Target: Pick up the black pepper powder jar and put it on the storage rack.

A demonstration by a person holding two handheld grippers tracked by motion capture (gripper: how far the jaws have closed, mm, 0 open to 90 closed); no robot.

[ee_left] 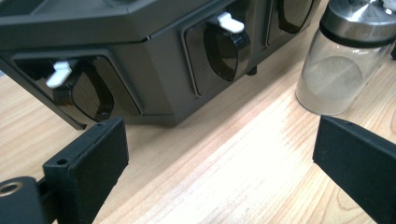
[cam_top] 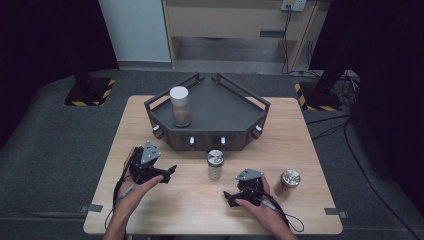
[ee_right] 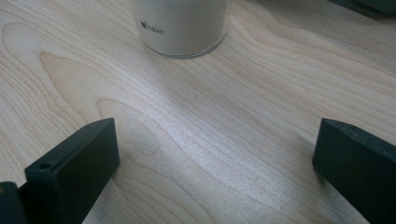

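I'm working in what looks like a lab or test bay. A light wooden table (cam_top: 295, 145) stands alone on grey carpet (cam_top: 60, 150), hemmed by black curtains (cam_top: 40, 35). Stand feet with yellow-and-black hazard tape (cam_top: 90, 92) sit either side, loose black cables (cam_top: 345, 90) run to a white wall socket (cam_top: 293, 5), and a plain beige cabinet (cam_top: 225, 20) stands behind.
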